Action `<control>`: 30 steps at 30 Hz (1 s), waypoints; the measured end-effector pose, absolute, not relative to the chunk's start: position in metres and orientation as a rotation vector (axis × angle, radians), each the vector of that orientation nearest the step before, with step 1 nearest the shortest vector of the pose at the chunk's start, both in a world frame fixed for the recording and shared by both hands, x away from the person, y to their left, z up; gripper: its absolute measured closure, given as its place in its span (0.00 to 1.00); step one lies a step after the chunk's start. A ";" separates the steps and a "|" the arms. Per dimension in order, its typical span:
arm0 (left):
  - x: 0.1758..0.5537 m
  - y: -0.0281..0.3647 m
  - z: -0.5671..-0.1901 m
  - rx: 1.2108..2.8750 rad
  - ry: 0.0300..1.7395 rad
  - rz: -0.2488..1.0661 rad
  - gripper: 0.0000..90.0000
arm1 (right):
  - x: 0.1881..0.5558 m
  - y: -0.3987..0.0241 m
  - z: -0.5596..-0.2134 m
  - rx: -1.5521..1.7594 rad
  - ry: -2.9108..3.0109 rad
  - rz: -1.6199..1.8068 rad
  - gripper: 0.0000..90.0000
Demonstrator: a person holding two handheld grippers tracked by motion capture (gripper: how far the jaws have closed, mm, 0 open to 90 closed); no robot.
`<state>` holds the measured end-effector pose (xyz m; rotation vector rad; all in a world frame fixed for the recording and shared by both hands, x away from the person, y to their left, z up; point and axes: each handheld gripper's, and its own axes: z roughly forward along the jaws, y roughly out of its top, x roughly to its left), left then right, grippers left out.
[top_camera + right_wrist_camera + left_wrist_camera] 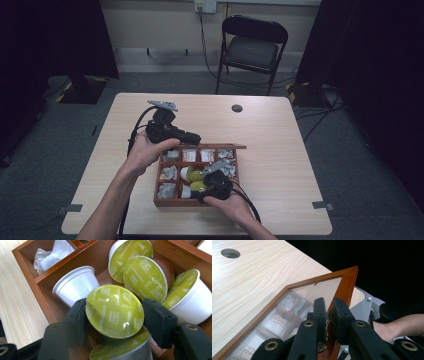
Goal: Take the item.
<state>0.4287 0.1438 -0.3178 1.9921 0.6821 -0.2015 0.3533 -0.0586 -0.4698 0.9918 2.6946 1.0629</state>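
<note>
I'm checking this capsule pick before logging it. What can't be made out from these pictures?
- Body of the green-lidded coffee capsule between the right gripper jaws: right gripper view, hidden behind its own foil lid.
- Lower capsule: same view, cut off by the bottom edge.
- Sachet labels under the wooden box's clear lid: left gripper view, too small and blurred.
- The left gripper jaws' hold on that lid's frame: blocked by the jaws.

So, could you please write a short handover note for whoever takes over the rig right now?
Left gripper: fingers shut on the edge of the box lid, holding it raised.
Right gripper: fingers shut on a green-topped coffee capsule, down in the wooden box.
Other capsules lie in the same compartment.
Done: lid open, capsule gripped.
Left: probably lift the capsule out, then lower the lid.
</note>
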 end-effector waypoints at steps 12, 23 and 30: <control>0.428 0.144 -0.318 1.994 0.682 -0.196 0.91 | 0.349 -0.062 -0.469 0.964 2.647 1.110 0.44; 0.428 0.144 -0.318 1.994 0.681 -0.199 0.91 | 0.345 -0.069 -0.460 0.939 2.583 1.202 0.44; 0.429 0.144 -0.318 1.993 0.682 -0.199 0.91 | 0.344 -0.074 -0.454 0.938 2.543 1.261 0.44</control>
